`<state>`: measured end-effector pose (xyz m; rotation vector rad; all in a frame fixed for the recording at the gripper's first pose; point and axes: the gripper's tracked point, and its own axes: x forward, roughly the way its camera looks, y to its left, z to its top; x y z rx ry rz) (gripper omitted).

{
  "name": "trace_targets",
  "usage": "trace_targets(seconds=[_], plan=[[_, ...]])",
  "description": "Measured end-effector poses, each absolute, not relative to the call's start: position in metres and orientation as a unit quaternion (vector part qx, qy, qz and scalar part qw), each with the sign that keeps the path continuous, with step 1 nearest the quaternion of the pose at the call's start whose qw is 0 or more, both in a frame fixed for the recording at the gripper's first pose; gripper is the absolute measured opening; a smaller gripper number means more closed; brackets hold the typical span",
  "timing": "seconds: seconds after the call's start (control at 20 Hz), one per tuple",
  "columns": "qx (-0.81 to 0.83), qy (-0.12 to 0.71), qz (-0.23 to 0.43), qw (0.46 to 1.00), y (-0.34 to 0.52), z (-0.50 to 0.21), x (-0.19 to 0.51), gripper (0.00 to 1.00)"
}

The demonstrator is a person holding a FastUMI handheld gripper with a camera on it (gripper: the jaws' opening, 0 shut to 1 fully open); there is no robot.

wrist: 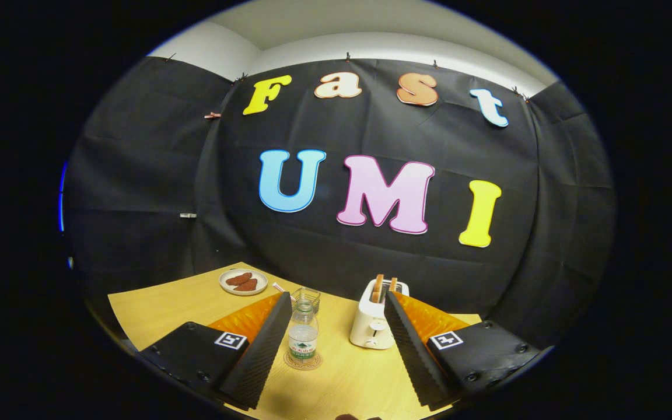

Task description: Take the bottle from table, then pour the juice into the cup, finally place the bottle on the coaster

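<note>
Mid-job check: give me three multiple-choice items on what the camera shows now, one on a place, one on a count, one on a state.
1. Where does the bottle stand?
A. on the coaster
B. on the plate
C. on top of the toaster

2. How many slices stick up from the toaster's slots?
A. none
B. two
C. four

3. How is the gripper?
A. shut on the bottle
B. shut on the cup
C. open, holding nothing

Answers:
1. A, the coaster's rim shows around the bottle's base.
2. B, two slices rise side by side.
3. C, the fingers stand wide apart, touching nothing, the bottle between them.
</note>
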<state>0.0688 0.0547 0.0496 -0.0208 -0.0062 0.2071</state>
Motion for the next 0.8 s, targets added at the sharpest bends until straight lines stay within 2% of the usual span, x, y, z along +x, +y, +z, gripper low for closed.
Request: trace_targets(seconds=[0.35, 0.8], plan=[[0.023, -0.014, 0.021, 0.999, 0.001, 0.06, 0.013, 0.98], [0.032, 0.0, -0.013, 0.999, -0.026, 0.051, -0.009, 0.98]])
